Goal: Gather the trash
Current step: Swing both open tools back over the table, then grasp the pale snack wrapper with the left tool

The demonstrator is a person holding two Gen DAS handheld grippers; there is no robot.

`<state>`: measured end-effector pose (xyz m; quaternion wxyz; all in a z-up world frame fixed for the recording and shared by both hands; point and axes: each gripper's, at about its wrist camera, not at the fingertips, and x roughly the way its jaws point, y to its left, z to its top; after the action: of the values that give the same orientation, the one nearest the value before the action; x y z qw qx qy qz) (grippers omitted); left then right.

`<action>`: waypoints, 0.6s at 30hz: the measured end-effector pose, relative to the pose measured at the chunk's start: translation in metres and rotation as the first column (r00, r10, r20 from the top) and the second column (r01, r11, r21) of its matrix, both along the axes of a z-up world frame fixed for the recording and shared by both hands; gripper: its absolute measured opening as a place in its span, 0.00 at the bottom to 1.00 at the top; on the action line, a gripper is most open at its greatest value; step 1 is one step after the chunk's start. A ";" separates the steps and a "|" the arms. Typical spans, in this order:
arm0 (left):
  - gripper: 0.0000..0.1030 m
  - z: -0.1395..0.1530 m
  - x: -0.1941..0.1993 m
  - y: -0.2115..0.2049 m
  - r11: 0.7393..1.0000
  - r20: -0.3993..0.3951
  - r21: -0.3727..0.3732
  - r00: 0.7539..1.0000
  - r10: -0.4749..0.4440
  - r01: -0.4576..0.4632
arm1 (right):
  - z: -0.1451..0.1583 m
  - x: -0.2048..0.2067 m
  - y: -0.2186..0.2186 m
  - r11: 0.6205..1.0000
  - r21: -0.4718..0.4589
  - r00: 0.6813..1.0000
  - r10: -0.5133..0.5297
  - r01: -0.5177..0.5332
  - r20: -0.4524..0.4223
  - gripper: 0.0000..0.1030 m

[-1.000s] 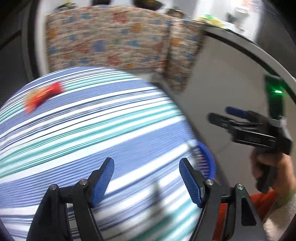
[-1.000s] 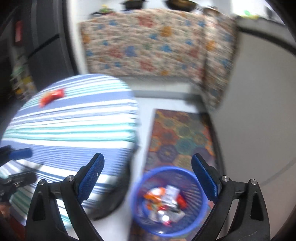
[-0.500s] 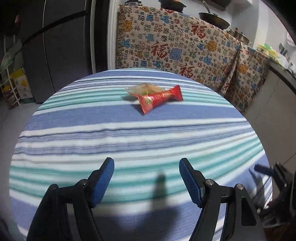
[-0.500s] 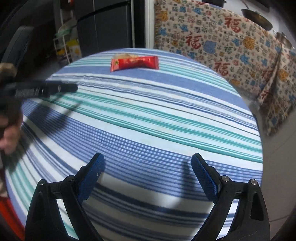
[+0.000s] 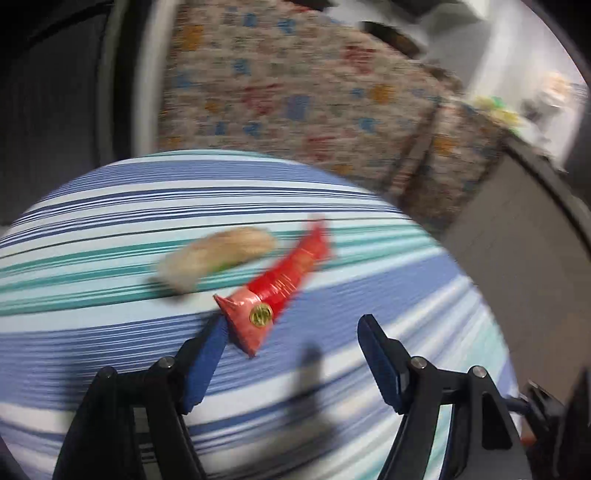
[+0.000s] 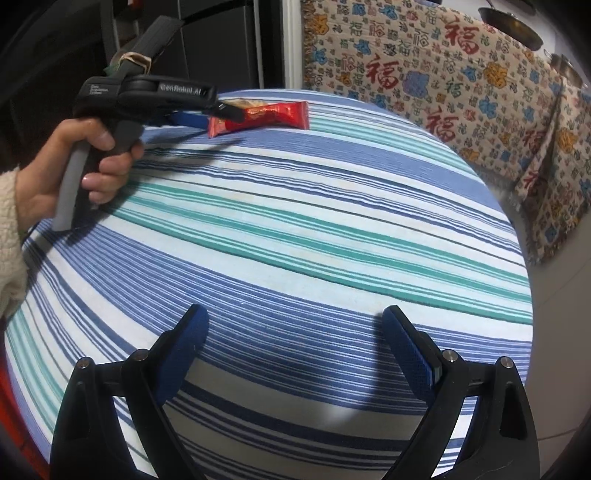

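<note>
Our right gripper (image 6: 295,343) hangs low over the near side of the round table (image 6: 332,236). Its blue fingers (image 6: 406,350) are spread wide with nothing between them. Under them we see only the striped blue, green and white cloth.

Farther across the table, our left hand (image 6: 85,162) holds the left gripper (image 5: 291,354). Its jaws are open too. It is right at the red wrapper (image 5: 273,291), and the near corner of the wrapper sits just by the left finger (image 5: 207,362). We cannot tell if they touch, because that view is blurry. The fingers have not closed on it.

The red wrapper (image 6: 258,116) lies flat near the far edge of the table. Just behind it lies a pale tan wrapper (image 5: 218,256), close beside it.

Past the table, a cloth (image 6: 443,81) with red signs and blue and orange flowers hangs over a counter. Two dark pans (image 6: 511,27) sit on top. A dark fridge (image 6: 221,44) stands to the left.
</note>
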<state>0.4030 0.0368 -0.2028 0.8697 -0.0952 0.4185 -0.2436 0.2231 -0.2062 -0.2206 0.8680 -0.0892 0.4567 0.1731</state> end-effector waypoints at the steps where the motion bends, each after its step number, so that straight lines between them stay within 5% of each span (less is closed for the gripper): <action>1: 0.72 0.002 -0.005 -0.011 0.993 0.003 -0.056 0.995 -0.100 0.100 | 0.000 0.000 -0.001 1.000 0.000 1.000 -0.002 0.002 0.003 0.93; 3: 0.72 0.010 -0.021 -0.026 0.961 0.029 -0.113 0.968 -0.250 0.252 | 0.000 0.001 -0.003 1.000 0.001 1.000 -0.006 0.006 0.004 0.93; 5: 0.72 0.018 -0.027 -0.023 0.959 0.052 -0.098 0.964 -0.260 0.264 | -0.001 0.003 -0.005 1.000 0.010 1.000 -0.014 0.014 -0.007 0.93; 9: 0.72 0.033 -0.013 0.023 0.999 0.085 -0.025 0.996 -0.041 0.043 | -0.002 0.003 -0.001 1.000 0.003 1.000 -0.006 0.006 -0.007 0.93; 12: 0.72 0.036 0.008 0.051 0.989 0.108 0.098 0.989 0.099 -0.110 | -0.003 0.001 0.000 1.000 0.000 1.000 0.003 -0.003 -0.003 0.93; 18: 0.73 0.016 0.035 0.046 0.981 0.057 0.196 0.998 0.000 -0.012 | -0.004 0.001 -0.002 1.000 0.006 1.000 0.001 -0.001 -0.009 0.95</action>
<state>0.4380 0.0826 -0.1865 0.8871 -0.0032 0.4155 -0.2011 0.2242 -0.2082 -0.2250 0.8661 -0.0860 0.4601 0.1754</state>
